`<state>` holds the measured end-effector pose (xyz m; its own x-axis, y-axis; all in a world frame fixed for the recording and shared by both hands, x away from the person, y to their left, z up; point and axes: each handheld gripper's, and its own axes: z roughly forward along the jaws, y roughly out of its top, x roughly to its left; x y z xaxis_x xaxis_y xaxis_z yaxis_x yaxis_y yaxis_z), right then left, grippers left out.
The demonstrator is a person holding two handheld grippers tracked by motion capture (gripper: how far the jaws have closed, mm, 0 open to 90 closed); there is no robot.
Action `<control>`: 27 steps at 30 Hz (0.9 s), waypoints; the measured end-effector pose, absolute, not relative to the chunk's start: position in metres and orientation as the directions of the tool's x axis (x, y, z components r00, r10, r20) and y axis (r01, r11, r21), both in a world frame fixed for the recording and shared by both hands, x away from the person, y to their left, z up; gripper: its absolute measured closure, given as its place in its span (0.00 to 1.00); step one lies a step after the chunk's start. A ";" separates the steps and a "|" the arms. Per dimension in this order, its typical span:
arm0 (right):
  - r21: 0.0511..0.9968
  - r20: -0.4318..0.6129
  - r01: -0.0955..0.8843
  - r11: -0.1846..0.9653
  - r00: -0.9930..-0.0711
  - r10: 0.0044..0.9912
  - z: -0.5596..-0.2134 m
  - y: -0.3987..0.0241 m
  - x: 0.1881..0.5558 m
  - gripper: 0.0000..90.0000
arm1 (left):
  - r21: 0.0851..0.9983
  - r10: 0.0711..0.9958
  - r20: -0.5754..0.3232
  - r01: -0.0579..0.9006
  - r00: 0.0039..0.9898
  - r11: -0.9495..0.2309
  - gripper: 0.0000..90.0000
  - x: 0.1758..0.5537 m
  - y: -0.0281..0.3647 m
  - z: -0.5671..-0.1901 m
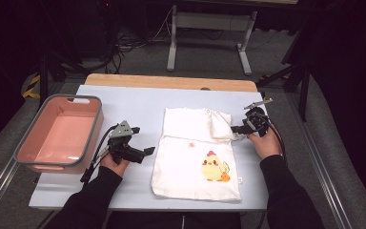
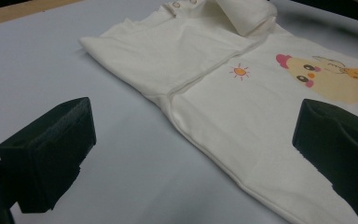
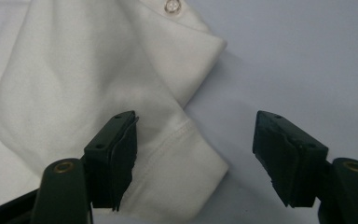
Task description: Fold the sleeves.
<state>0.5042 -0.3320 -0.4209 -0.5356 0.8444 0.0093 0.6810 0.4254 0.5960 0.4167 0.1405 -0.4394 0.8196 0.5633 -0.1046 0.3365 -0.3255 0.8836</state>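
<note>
A white child's shirt (image 1: 190,162) with a yellow chick print (image 1: 213,168) lies flat on the pale mat (image 1: 138,102); its right sleeve (image 1: 220,126) is folded inward. My right gripper (image 1: 237,129) is open at that sleeve. In the right gripper view, the right gripper (image 3: 198,140) has one jaw over the sleeve cuff (image 3: 182,163) and the other over bare mat, neither pad pressing cloth. My left gripper (image 1: 147,151) is open just left of the shirt's side edge. In the left gripper view, the left gripper (image 2: 191,135) spans the shirt (image 2: 177,51) hem, with nothing gripped.
A pink basin with a grey rim (image 1: 95,129) stands at the table's left side, close behind my left hand. A wooden table edge (image 1: 171,82) runs along the back. A metal frame (image 1: 209,28) and cables are on the floor beyond.
</note>
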 end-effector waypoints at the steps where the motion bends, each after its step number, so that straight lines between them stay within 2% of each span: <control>1: 0.589 0.009 0.685 0.429 -0.536 0.844 -0.423 -0.332 0.504 0.34 | 0.883 0.562 -0.105 0.337 0.820 -0.326 0.00 0.417 0.141 -0.439; 7: 0.559 0.039 0.716 0.418 -0.526 0.850 -0.433 -0.332 0.504 0.33 | 0.884 0.564 -0.105 0.337 0.819 -0.325 0.00 0.417 0.140 -0.439; 13: 0.543 0.041 0.725 0.423 -0.526 0.850 -0.433 -0.332 0.502 0.40 | 0.884 0.565 -0.105 0.337 0.818 -0.324 0.00 0.417 0.140 -0.440; 15: 0.537 0.038 0.725 0.432 -0.532 0.846 -0.432 -0.331 0.501 0.46 | 0.884 0.565 -0.104 0.336 0.818 -0.324 0.00 0.417 0.140 -0.439; 16: 0.533 0.031 0.725 0.437 -0.533 0.845 -0.431 -0.331 0.501 0.52 | 0.884 0.565 -0.104 0.336 0.818 -0.324 0.00 0.417 0.140 -0.439; 17: 0.524 0.027 0.724 0.449 -0.541 0.840 -0.430 -0.331 0.500 0.62 | 0.883 0.565 -0.104 0.337 0.818 -0.325 0.00 0.417 0.140 -0.439; 18: 0.524 0.027 0.724 0.449 -0.541 0.840 -0.430 -0.331 0.500 0.62 | 0.884 0.566 -0.104 0.337 0.818 -0.324 0.00 0.417 0.140 -0.439; 22: 0.520 0.027 0.719 0.462 -0.554 0.832 -0.426 -0.329 0.497 0.84 | 0.883 0.567 -0.104 0.338 0.817 -0.325 0.00 0.417 0.140 -0.439; 27: 0.538 -0.027 0.677 0.502 -0.581 0.813 -0.411 -0.322 0.490 0.88 | 0.883 0.567 -0.104 0.338 0.817 -0.325 0.00 0.417 0.141 -0.439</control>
<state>0.4898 -0.3216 -0.4111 -0.5810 0.8135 -0.0274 0.6773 0.5018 0.5380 0.4167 0.1405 -0.4393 0.8171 0.5669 -0.1043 0.3383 -0.3251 0.8831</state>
